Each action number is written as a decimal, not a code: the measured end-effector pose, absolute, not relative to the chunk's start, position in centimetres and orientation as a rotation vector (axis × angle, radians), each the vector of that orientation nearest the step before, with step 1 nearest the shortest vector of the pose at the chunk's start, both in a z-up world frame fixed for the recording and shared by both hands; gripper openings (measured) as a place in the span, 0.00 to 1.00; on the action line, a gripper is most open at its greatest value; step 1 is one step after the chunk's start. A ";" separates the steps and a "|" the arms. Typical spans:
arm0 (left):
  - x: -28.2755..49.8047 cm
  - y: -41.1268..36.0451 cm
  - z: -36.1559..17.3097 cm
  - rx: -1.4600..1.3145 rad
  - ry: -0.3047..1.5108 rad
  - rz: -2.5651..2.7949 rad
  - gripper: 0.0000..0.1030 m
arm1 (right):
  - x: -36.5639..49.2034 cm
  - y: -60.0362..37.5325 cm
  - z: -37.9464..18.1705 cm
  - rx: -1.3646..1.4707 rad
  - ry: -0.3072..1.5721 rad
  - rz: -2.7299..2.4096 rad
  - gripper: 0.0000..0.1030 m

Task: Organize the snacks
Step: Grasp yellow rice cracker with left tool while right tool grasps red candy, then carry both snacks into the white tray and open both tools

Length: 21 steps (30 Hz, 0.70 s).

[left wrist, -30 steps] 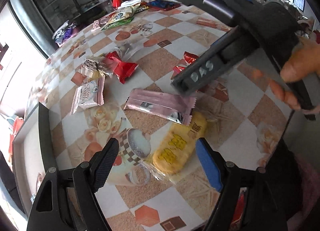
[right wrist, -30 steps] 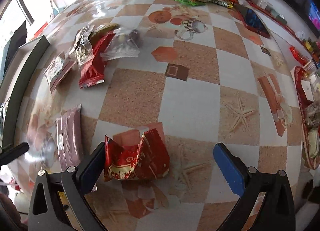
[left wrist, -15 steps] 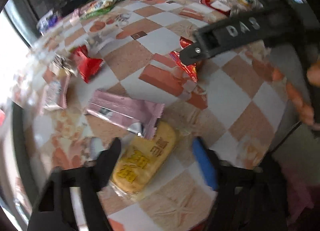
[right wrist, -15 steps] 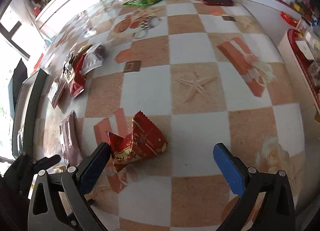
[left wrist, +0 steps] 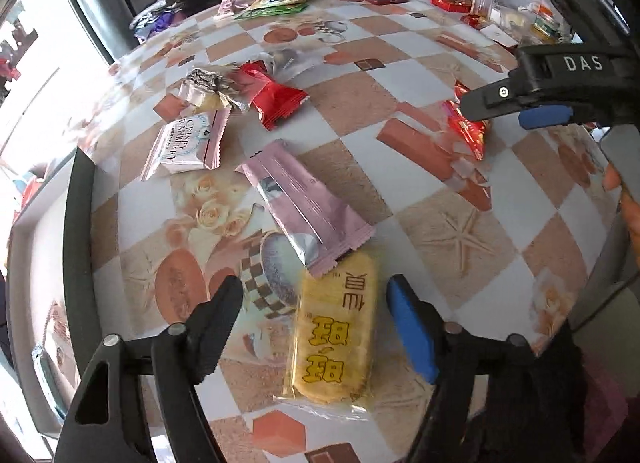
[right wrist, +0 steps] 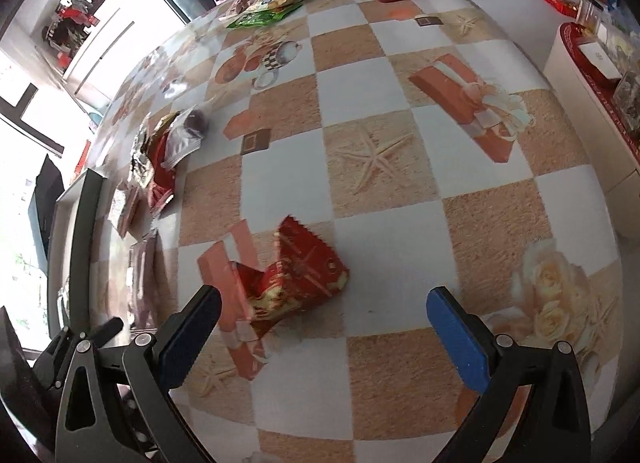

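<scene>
**Both claws poised over snacks**

Left claw is reopening after a brief squeeze, yellow cracker between its fingers, untouched. Right claw, apart, has swung over the red packet at 11 o'clock. Pickups look next.

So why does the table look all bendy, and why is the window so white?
Left wrist view: the fisheye lens curves the checked table into a dome, and daylight washes the window side to white. Right wrist view: same bending, white glare at the window, and the red snack packet looks slightly smeared.
</scene>
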<state>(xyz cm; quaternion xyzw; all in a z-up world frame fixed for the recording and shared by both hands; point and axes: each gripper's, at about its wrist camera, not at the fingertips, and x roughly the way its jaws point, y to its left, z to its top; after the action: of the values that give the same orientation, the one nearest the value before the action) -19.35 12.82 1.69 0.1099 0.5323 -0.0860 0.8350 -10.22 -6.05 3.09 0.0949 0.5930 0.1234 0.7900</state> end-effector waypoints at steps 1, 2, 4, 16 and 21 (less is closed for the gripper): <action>-19.3 12.8 1.6 0.225 1.128 -0.184 0.76 | -10.1 -5.7 3.0 0.205 1.278 0.261 1.00; -19.2 12.9 1.6 0.215 1.129 -0.184 0.76 | -10.1 -5.3 3.0 0.200 1.276 0.253 1.00; -19.1 13.1 1.5 0.175 1.136 -0.176 0.76 | -9.9 -4.1 2.8 0.161 1.268 0.238 1.00; -21.1 15.9 2.6 0.006 1.121 -0.166 0.38 | -11.8 -2.9 3.5 0.002 1.188 0.299 0.50; -22.8 17.4 4.1 -0.021 1.070 -0.149 0.38 | -12.3 -3.9 3.9 0.091 1.200 0.344 0.50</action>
<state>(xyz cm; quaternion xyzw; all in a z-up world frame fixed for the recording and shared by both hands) -22.77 17.37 4.08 -0.0099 0.5094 -0.0711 0.8575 -12.29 -3.95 3.89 0.0424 0.5615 0.1609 0.8106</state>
